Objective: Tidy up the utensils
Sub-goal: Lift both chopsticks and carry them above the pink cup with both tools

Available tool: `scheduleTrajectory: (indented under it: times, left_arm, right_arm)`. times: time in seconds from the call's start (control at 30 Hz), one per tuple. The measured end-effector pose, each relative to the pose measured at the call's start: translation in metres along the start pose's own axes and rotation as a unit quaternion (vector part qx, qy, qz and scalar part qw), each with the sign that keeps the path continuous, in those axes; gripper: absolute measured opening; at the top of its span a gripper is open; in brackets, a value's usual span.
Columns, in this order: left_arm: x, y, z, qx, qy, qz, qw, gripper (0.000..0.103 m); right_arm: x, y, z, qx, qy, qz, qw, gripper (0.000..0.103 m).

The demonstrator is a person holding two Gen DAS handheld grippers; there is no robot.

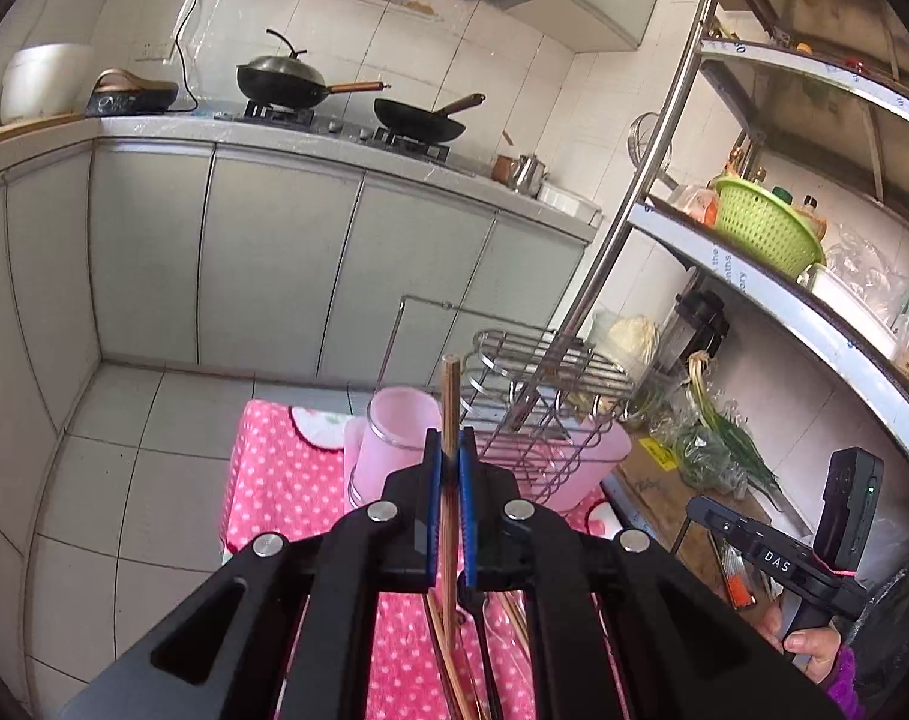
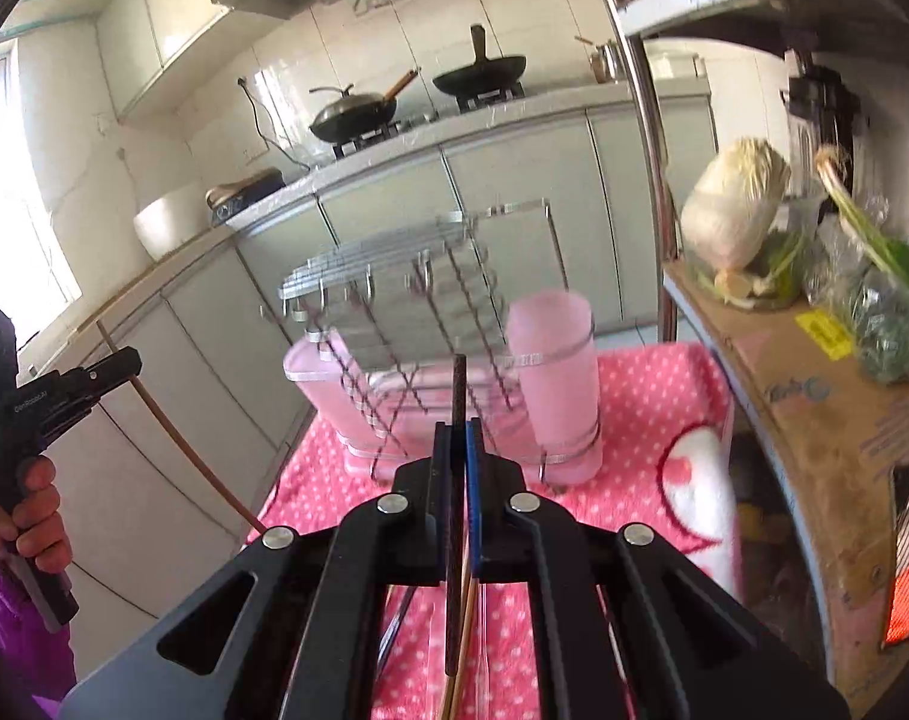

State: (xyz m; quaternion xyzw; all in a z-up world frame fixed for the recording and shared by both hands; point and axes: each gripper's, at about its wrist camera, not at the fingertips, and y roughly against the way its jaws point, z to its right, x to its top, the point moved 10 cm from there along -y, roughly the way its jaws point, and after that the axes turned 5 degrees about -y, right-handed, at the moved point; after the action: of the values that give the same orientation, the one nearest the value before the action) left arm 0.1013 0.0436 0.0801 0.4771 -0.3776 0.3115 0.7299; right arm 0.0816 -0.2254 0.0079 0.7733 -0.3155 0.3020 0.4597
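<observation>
My left gripper (image 1: 450,450) is shut on a light brown wooden chopstick (image 1: 450,396) and holds it upright above the pink dotted cloth (image 1: 274,480), just in front of the pink utensil cup (image 1: 394,438). My right gripper (image 2: 459,438) is shut on a dark chopstick (image 2: 458,384), also upright, in front of the wire dish rack (image 2: 406,312) and its pink cup (image 2: 550,372). More chopsticks and a dark utensil (image 1: 484,648) lie on the cloth under the left gripper. The left gripper with its chopstick (image 2: 172,438) shows at the left of the right wrist view.
A metal shelf (image 1: 784,294) with a green basket (image 1: 766,228), cabbage (image 2: 736,210) and greens (image 2: 892,294) stands on the right. Grey cabinets (image 1: 274,252) and a stove with two woks (image 1: 286,81) are behind. The tiled floor (image 1: 124,450) lies left of the table.
</observation>
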Motion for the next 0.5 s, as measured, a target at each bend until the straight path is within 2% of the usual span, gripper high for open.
scheduleTrajectory:
  times: [0.23, 0.37, 0.5]
  left_arm:
    - [0.082, 0.018, 0.001, -0.006, 0.004, 0.046, 0.9989, 0.005]
    - [0.127, 0.022, 0.0, 0.016, -0.013, 0.08, 0.9966, 0.005]
    - [0.149, 0.004, -0.008, 0.037, -0.015, 0.083, 0.9958, 0.005]
  right_arm:
    - [0.086, 0.019, -0.008, 0.005, 0.015, 0.069, 0.997, 0.005]
    - [0.13, 0.015, -0.004, -0.006, 0.018, 0.105, 0.994, 0.005]
    - [0.153, -0.005, 0.007, -0.019, 0.014, 0.12, 0.993, 0.005]
